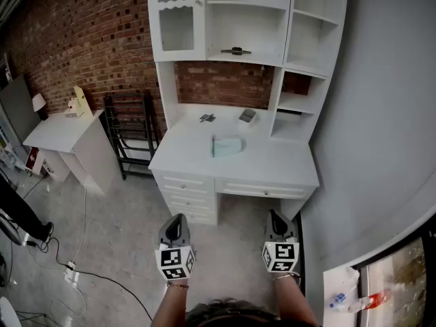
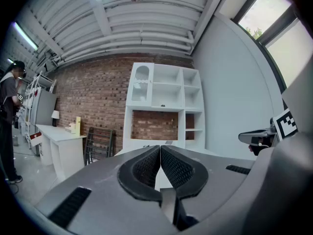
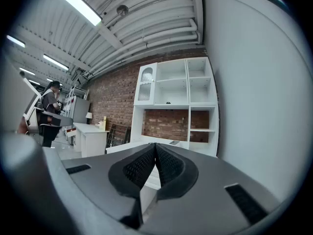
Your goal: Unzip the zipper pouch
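Position: you stand on the concrete floor (image 1: 122, 216), back from the white desk (image 1: 272, 163) and well apart from it. Both hands are level and side by side, low in the head view.

Left gripper (image 1: 178, 219): jaws pressed together. The ribbed pads (image 2: 146, 168) meet along their length and pinch nothing.

Right gripper (image 1: 275, 216): jaws likewise pressed together, pads (image 3: 169, 165) face to face, empty.

Zipper pouch (image 1: 227, 145): pale teal, lying flat near the middle of the desk top, clear of both grippers. It is too small here to tell whether the zipper is done up.

Also on the desk, behind the pouch toward the hutch (image 1: 248, 19):
- 1 small dark item (image 1: 208, 118)
- 1 grey boxy item (image 1: 247, 115)

Both sit apart from the pouch. 1 dark object (image 1: 236, 51) sits on a hutch shelf.

Left of the desk, a black rack (image 1: 133, 131) stands against the brick wall (image 1: 82, 33), with a small white side table (image 1: 65, 133) beyond it. Cables (image 1: 88, 272) trail on the floor at your left.

A person (image 2: 7, 109) stands at the far left edge of the left gripper view.
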